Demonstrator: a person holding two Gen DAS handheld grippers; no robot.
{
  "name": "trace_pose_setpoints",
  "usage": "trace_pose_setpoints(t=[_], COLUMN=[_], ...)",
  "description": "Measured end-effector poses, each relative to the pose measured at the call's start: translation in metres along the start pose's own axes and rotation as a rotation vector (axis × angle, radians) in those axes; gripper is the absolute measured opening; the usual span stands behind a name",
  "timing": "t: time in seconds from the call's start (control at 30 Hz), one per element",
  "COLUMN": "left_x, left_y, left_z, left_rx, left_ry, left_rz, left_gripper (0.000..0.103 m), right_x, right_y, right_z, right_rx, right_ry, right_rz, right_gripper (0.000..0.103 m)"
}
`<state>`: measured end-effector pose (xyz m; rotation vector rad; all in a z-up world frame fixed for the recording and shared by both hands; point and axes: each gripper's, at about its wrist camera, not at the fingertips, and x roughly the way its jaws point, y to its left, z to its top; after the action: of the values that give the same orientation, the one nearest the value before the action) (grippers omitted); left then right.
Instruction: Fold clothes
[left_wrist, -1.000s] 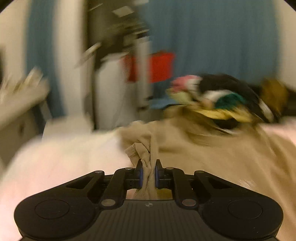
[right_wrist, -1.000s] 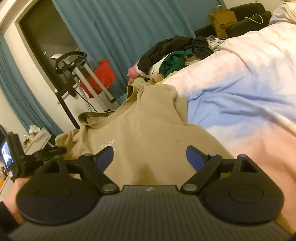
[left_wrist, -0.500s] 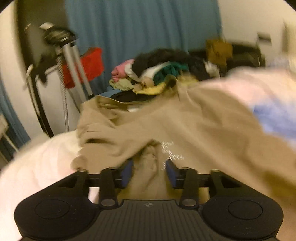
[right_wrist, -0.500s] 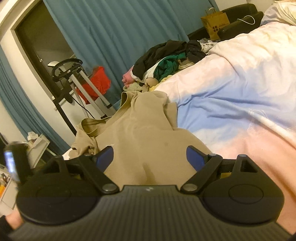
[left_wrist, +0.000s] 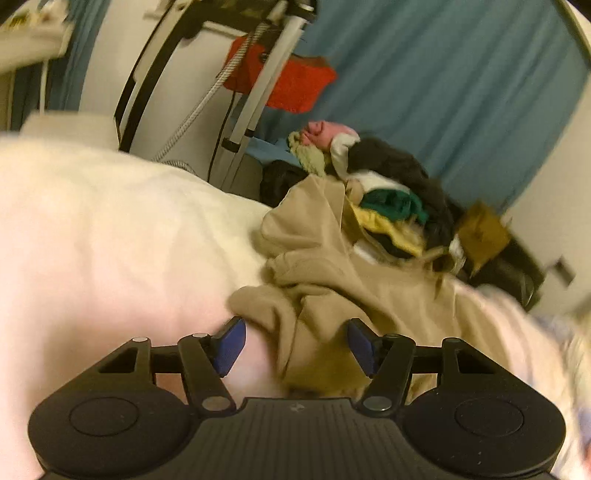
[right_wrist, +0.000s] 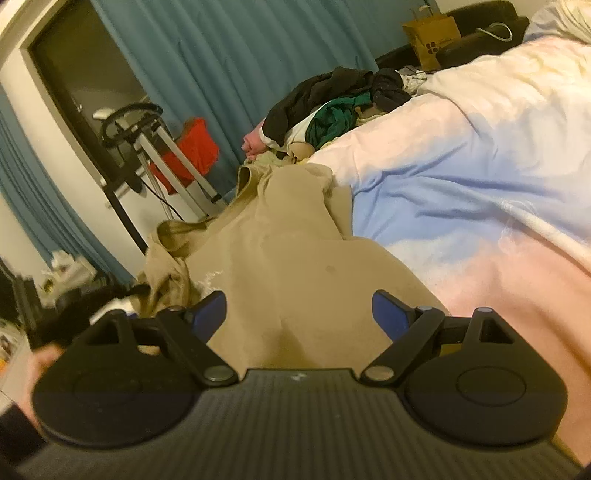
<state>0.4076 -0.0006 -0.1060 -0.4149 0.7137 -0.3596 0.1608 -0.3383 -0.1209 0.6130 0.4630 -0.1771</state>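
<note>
A tan garment (right_wrist: 288, 258) lies spread on the pastel bed cover (right_wrist: 461, 155). In the left wrist view its bunched edge (left_wrist: 325, 295) lies in folds just beyond my fingers. My left gripper (left_wrist: 295, 341) is open and holds nothing; cloth lies between and under its blue pads (left_wrist: 229, 343). My right gripper (right_wrist: 299, 314) is open and empty, low over the near part of the garment. The left gripper and the hand holding it show blurred at the left edge of the right wrist view (right_wrist: 74, 314).
A pile of mixed clothes (right_wrist: 328, 107) sits at the far end of the bed, also in the left wrist view (left_wrist: 388, 199). A metal stand with a red bag (right_wrist: 192, 151) stands beside blue curtains (right_wrist: 258, 55). A paper bag (right_wrist: 432, 37) sits at the back.
My left gripper has opened and let go of the tan cloth it pinched one second ago, and it swung left. The right gripper stayed open and shifted slightly.
</note>
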Motion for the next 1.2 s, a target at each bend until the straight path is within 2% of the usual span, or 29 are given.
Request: trace_pose_setpoints(t=[0.07, 0.1, 0.13, 0.2, 0.4, 0.47, 0.57, 0.63, 0.77, 0.83, 1.07, 1.17, 1.2], left_x=[0.005, 0.005, 0.006, 0.003, -0.024, -0.032, -0.042, -0.051, -0.069, -0.078, -0.109, -0.100, -0.097], left_y=[0.004, 0.002, -0.001, -0.004, 0.005, 0.014, 0.028, 0.039, 0.063, 0.075, 0.117, 0.119, 0.119], left_z=[0.005, 0.010, 0.015, 0.032, 0.125, 0.144, 0.167, 0.153, 0.112, 0.091, 0.019, 0.020, 0.022], left_rx=[-0.047, -0.049, -0.041, -0.019, 0.080, 0.114, 0.166, 0.127, 0.021, -0.032, -0.215, -0.256, -0.268], left_ry=[0.005, 0.010, 0.015, 0.015, -0.045, -0.084, -0.147, -0.141, -0.109, -0.093, -0.038, -0.086, -0.105], left_rz=[-0.040, -0.039, -0.028, 0.019, 0.298, 0.394, 0.538, 0.522, 0.448, 0.410, 0.277, 0.277, 0.279], left_gripper=[0.033, 0.011, 0.007, 0.006, 0.005, 0.007, 0.016, 0.041, 0.046, 0.057, 0.063, 0.062, 0.058], right_x=[0.007, 0.008, 0.009, 0.009, 0.024, 0.027, 0.027, 0.025, 0.023, 0.021, 0.014, 0.013, 0.012], right_y=[0.003, 0.007, 0.010, 0.022, 0.036, 0.039, 0.040, 0.040, 0.040, 0.040, 0.043, 0.045, 0.045], right_z=[-0.004, -0.005, -0.006, -0.008, -0.017, -0.019, -0.020, -0.020, -0.019, -0.018, -0.019, -0.020, -0.020], right_rx=[-0.014, -0.032, -0.051, -0.124, -0.169, -0.187, -0.205, -0.207, -0.199, -0.191, -0.186, -0.198, -0.199], right_ry=[0.012, 0.006, -0.001, -0.038, -0.019, -0.014, -0.017, -0.022, -0.029, -0.028, -0.022, -0.023, -0.025], right_rz=[-0.015, -0.020, -0.024, -0.032, -0.043, -0.055, -0.063, -0.066, -0.067, -0.061, -0.033, -0.030, -0.029], right_gripper=[0.087, 0.087, 0.087, 0.087, 0.087, 0.087, 0.087, 0.087, 0.087, 0.087, 0.087, 0.087, 0.087])
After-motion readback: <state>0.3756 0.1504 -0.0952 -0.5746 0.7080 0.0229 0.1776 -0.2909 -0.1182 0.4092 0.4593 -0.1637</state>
